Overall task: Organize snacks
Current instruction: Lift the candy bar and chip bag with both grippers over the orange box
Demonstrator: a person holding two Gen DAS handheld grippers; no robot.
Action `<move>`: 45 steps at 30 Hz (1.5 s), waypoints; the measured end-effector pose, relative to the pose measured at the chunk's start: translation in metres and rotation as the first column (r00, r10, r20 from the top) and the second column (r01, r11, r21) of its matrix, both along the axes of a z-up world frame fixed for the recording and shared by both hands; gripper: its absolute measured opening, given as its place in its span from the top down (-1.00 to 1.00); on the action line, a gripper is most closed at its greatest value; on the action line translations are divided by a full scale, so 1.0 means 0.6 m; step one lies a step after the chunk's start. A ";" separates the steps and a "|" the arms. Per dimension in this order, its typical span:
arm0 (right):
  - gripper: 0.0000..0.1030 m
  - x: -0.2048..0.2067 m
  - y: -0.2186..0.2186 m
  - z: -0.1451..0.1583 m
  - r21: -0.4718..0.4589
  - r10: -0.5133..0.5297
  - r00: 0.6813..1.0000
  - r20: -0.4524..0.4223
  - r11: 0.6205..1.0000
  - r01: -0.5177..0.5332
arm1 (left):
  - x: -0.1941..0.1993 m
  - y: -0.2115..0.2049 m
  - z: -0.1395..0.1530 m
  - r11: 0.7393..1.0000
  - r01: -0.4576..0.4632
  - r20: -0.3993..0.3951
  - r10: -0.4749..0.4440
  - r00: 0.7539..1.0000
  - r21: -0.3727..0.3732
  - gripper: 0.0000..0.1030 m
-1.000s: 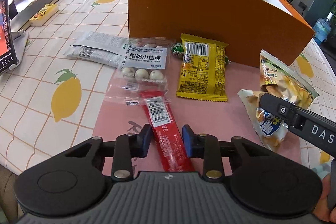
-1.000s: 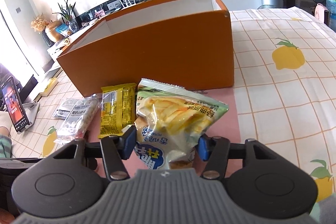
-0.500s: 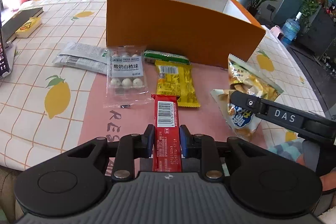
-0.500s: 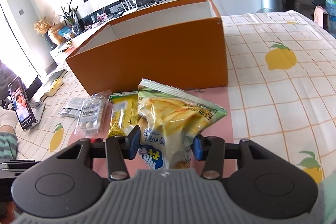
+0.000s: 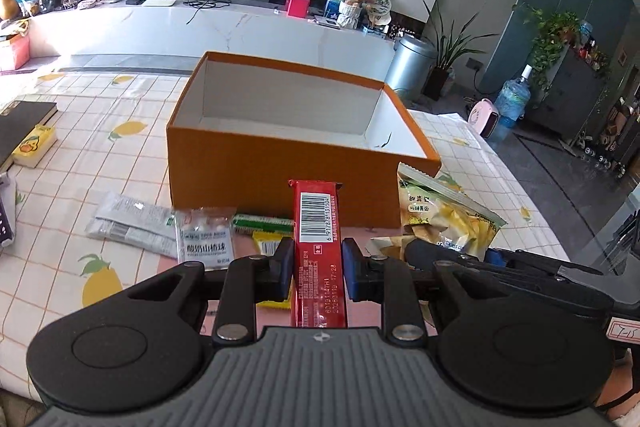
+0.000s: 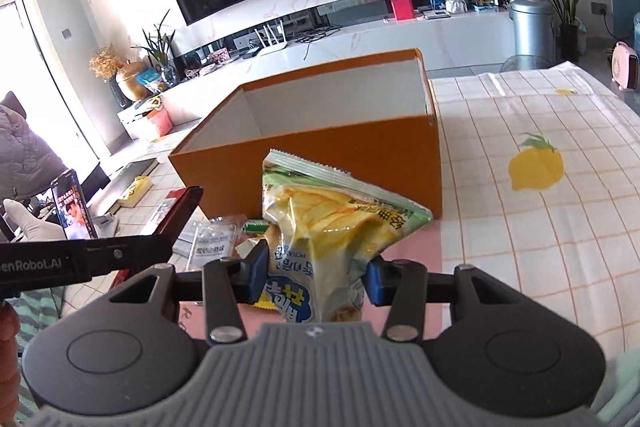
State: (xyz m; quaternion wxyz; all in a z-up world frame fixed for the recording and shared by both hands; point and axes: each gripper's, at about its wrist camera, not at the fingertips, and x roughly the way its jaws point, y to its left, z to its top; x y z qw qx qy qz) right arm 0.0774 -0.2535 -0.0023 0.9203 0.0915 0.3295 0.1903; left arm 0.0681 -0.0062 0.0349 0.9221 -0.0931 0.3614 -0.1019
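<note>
My left gripper (image 5: 318,269) is shut on a red snack bar (image 5: 318,227) and holds it raised in front of the open orange box (image 5: 280,171). My right gripper (image 6: 314,277) is shut on a yellow-green chip bag (image 6: 332,219), lifted before the same box (image 6: 360,151). The bag also shows in the left wrist view (image 5: 444,219). The box's white inside shows nothing in it. The red bar (image 6: 176,211) shows at the left of the right wrist view.
On the lemon-print cloth lie a clear pack of white balls (image 5: 205,239), a silver-grey packet (image 5: 128,221), a green packet (image 5: 262,223) and a yellow packet (image 5: 272,251). A book (image 5: 20,123) and a phone on a stand (image 6: 74,205) are at the left.
Both grippers have lifted their snacks off the table and tilted up toward the box. One second ago the left gripper was open around the red bar; now it is shut on it.
</note>
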 end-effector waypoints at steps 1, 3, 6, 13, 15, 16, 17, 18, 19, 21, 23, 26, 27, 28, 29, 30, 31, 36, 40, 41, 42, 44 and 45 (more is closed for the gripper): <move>0.13 0.007 0.001 0.010 -0.007 0.010 1.000 0.009 1.000 -0.010 | 0.008 -0.001 0.006 1.000 0.006 0.005 -0.006 1.000 -0.001 0.46; 0.13 0.023 0.001 0.031 -0.021 0.030 0.999 0.025 0.999 -0.030 | 0.030 -0.003 0.019 1.000 0.026 0.014 -0.025 1.000 -0.012 0.46; 0.13 0.051 0.000 0.058 -0.040 0.060 0.997 0.038 0.997 -0.058 | 0.063 -0.006 0.037 0.999 0.045 0.026 -0.044 0.999 -0.020 0.46; 0.13 0.152 0.000 0.103 -0.082 0.111 0.994 -0.006 0.990 -0.111 | 0.154 -0.011 0.062 0.997 0.077 0.031 -0.076 0.997 -0.025 0.46; 0.13 0.189 0.003 0.107 -0.092 0.115 0.993 -0.035 0.989 -0.118 | 0.184 -0.006 0.059 0.997 0.075 0.015 -0.074 0.997 -0.022 0.46; 0.13 0.206 0.005 0.109 -0.098 0.116 0.992 -0.048 0.988 -0.120 | 0.200 -0.001 0.058 0.997 0.073 0.004 -0.073 0.997 -0.025 0.46; 0.13 0.228 0.009 0.109 -0.104 0.121 0.990 -0.066 0.986 -0.127 | 0.216 0.002 0.056 0.997 0.073 -0.005 -0.073 0.997 -0.029 0.46; 0.13 0.247 0.012 0.109 -0.109 0.123 0.989 -0.080 0.985 -0.131 | 0.231 0.004 0.055 0.997 0.072 -0.013 -0.073 0.997 -0.030 0.46; 0.13 0.266 0.017 0.108 -0.116 0.126 0.988 -0.091 0.984 -0.136 | 0.246 0.010 0.053 0.997 0.069 -0.019 -0.070 0.997 -0.028 0.46; 0.13 0.302 0.031 0.100 -0.142 0.136 0.984 -0.118 0.978 -0.153 | 0.274 0.015 0.048 0.998 0.061 -0.029 -0.062 0.998 -0.019 0.46; 0.13 0.334 0.045 0.089 -0.173 0.136 0.980 -0.146 0.972 -0.160 | 0.298 0.022 0.040 0.998 0.064 -0.052 -0.065 0.997 -0.019 0.46; 0.13 0.382 0.064 0.064 -0.201 0.140 0.971 -0.194 0.963 -0.179 | 0.331 0.028 0.019 0.998 0.067 -0.088 -0.066 0.994 0.010 0.46; 0.13 0.397 0.069 0.057 -0.206 0.142 0.968 -0.206 0.961 -0.184 | 0.340 0.030 0.010 0.998 0.066 -0.103 -0.063 0.993 0.025 0.46; 0.13 0.409 0.075 0.049 -0.210 0.146 0.964 -0.220 0.958 -0.194 | 0.351 0.032 0.000 0.997 0.070 -0.120 -0.065 0.991 0.035 0.46; 0.13 0.423 0.081 0.042 -0.214 0.151 0.960 -0.236 0.956 -0.202 | 0.360 0.032 -0.011 0.997 0.072 -0.136 -0.066 0.989 0.042 0.46; 0.13 0.433 0.089 0.036 -0.220 0.153 0.956 -0.248 0.953 -0.210 | 0.370 0.033 -0.022 0.996 0.071 -0.156 -0.062 0.986 0.049 0.46; 0.13 0.443 0.097 0.030 -0.228 0.156 0.953 -0.261 0.949 -0.218 | 0.378 0.033 -0.031 0.996 0.071 -0.170 -0.061 0.984 0.055 0.46; 0.13 0.494 0.117 -0.011 -0.243 0.150 0.924 -0.351 0.939 -0.245 | 0.423 0.034 -0.068 0.995 0.076 -0.239 -0.057 0.969 0.071 0.46; 0.13 0.521 0.125 -0.037 -0.256 0.143 0.909 -0.391 0.932 -0.256 | 0.446 0.039 -0.093 0.994 0.069 -0.270 -0.045 0.962 0.079 0.46; 0.13 0.526 0.129 -0.040 -0.263 0.143 0.907 -0.396 0.929 -0.261 | 0.450 0.039 -0.098 0.994 0.069 -0.278 -0.043 0.960 0.083 0.46; 0.13 0.530 0.134 -0.044 -0.273 0.143 0.906 -0.399 0.925 -0.266 | 0.452 0.038 -0.102 0.994 0.068 -0.288 -0.041 0.957 0.082 0.46; 0.12 0.535 0.141 -0.049 -0.296 0.143 0.904 -0.402 0.914 -0.276 | 0.464 0.037 -0.110 0.995 0.070 -0.316 -0.044 0.948 0.072 0.46; 0.12 0.537 0.142 -0.052 -0.307 0.144 0.904 -0.403 0.909 -0.282 | 0.468 0.037 -0.112 0.996 0.063 -0.326 -0.038 0.945 0.068 0.46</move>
